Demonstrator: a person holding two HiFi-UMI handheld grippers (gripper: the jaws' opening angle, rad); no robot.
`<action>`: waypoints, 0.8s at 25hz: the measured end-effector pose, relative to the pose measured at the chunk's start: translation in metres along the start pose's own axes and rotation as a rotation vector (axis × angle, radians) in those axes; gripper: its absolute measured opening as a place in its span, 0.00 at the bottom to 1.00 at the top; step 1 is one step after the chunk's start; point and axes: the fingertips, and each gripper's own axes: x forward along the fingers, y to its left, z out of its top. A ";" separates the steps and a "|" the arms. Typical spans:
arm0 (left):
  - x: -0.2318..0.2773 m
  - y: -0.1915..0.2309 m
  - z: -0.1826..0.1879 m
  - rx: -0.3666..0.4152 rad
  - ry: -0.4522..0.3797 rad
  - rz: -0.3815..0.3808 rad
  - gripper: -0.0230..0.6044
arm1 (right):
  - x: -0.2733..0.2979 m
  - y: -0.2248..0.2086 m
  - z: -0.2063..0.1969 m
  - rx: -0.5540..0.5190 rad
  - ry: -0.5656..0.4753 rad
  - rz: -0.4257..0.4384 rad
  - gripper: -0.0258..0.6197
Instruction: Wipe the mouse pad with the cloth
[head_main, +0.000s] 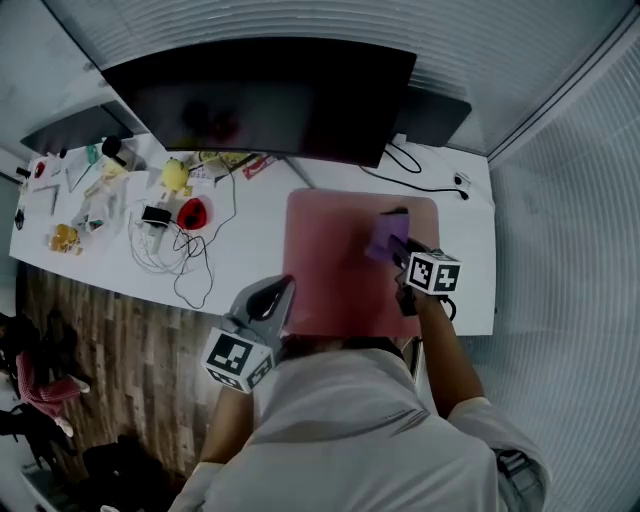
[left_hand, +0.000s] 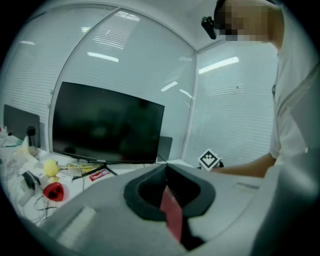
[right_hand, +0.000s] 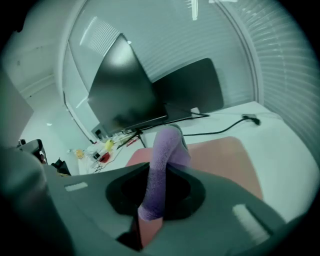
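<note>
A pink mouse pad lies on the white desk in front of the monitor. My right gripper is over the pad's right half, shut on a purple cloth that rests on the pad. In the right gripper view the cloth runs up between the jaws, with the pad beyond it. My left gripper hovers at the pad's left front edge, its tips together. A sliver of pink pad shows through the gap behind the tips.
A large dark monitor stands behind the pad. White cables, a red object, a yellow toy and small clutter fill the desk's left part. A black cable runs at the back right. The desk's front edge borders wood flooring.
</note>
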 end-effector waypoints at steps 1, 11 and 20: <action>-0.013 0.009 -0.001 -0.002 0.001 0.014 0.04 | 0.013 0.022 -0.006 -0.006 0.013 0.035 0.12; -0.125 0.090 -0.020 -0.011 0.038 0.150 0.04 | 0.123 0.210 -0.064 -0.089 0.130 0.285 0.12; -0.142 0.110 -0.033 -0.010 0.041 0.124 0.04 | 0.158 0.198 -0.098 -0.130 0.211 0.132 0.12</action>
